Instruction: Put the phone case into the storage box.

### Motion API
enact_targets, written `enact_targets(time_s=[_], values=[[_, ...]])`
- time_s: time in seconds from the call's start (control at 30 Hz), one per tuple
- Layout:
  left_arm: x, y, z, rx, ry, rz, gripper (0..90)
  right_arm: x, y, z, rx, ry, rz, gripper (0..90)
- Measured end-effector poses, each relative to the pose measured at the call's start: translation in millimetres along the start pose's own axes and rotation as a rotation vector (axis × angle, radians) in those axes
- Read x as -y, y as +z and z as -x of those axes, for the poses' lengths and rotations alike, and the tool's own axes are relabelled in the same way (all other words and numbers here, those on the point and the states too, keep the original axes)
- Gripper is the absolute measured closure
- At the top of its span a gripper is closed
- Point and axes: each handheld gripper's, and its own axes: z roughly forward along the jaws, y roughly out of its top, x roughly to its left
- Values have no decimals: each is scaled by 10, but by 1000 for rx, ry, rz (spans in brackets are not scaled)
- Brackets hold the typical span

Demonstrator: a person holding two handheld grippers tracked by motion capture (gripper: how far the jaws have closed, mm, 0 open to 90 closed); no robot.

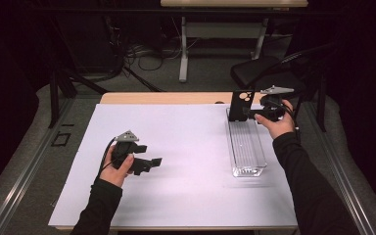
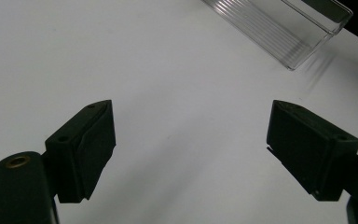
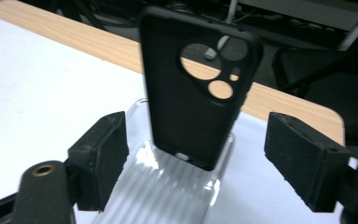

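This looks like a lab or recording workshop. Dark curtains surround a counter [image 1: 176, 98] under a white sheet [image 1: 186, 161]. Beyond the jaws, loose cables [image 1: 147, 54] trail across grey carpet beneath another desk [image 1: 225, 24].

Black phone case [image 3: 191, 93] upright at clear tray's [image 3: 168, 196] far end
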Motion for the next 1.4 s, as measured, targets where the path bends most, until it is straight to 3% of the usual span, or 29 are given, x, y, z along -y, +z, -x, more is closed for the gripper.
enact_targets(time_s=[0.17, 0.67, 1.4], values=[[-5, -11, -5, 1, -4, 4, 158, 31, -106, -70, -44, 20, 0, 144], [-21, -39, -37, 5, -37, 33, 157, 139, -395, -360, -114, -12, 12, 20], [-40, -85, -38, 12, -27, 50, 157, 277, -772, -731, -152, -37, 70, 5]])
